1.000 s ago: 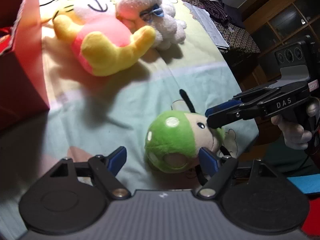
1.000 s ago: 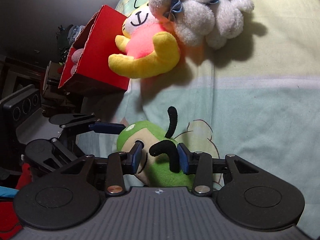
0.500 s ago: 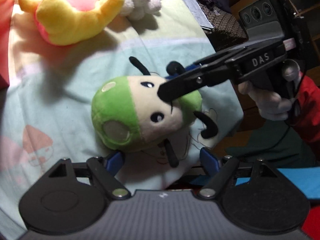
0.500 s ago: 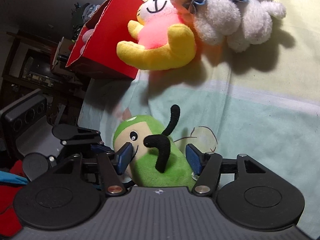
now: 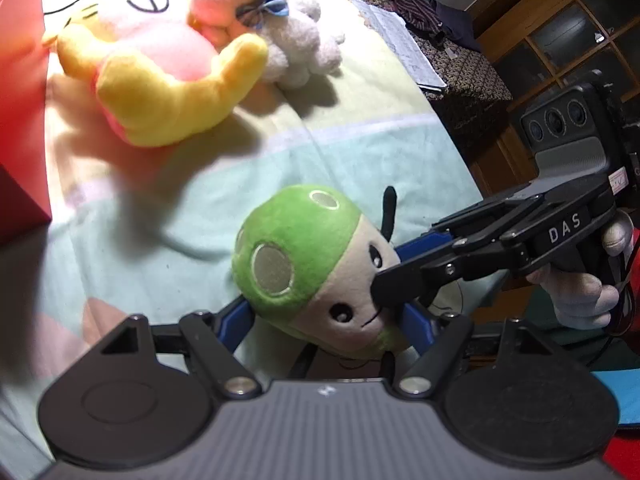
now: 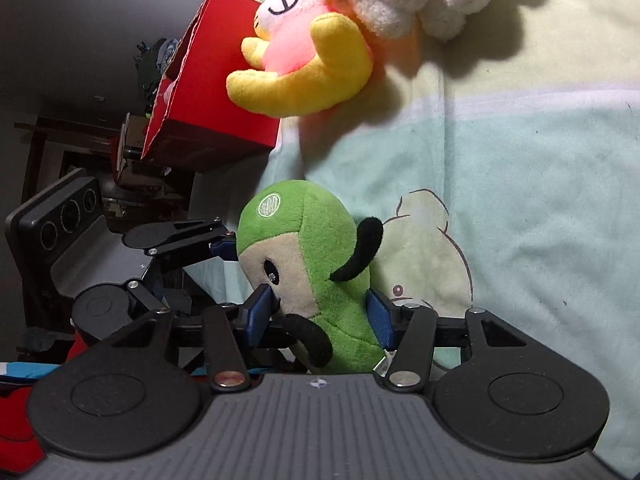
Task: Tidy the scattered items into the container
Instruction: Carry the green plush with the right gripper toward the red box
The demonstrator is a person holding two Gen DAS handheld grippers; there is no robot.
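Two grippers close on the green plush: right gripper jaws, just narrowing, press its body. Left gripper jaws, also narrowing, flank its head, contact unclear, near the red box.

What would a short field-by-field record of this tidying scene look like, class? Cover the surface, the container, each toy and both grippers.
surface: bed sheet, pale green and yellow
container: red box, at the sheet's edge, top open
green toy: green plush, between both grippers
yellow toy: yellow and pink plush, lying beside the red box
white toy: white fluffy plush, against the yellow and pink plush
left gripper: jaws either side of the green plush's head
right gripper: jaws just closing, pads against the green plush's body
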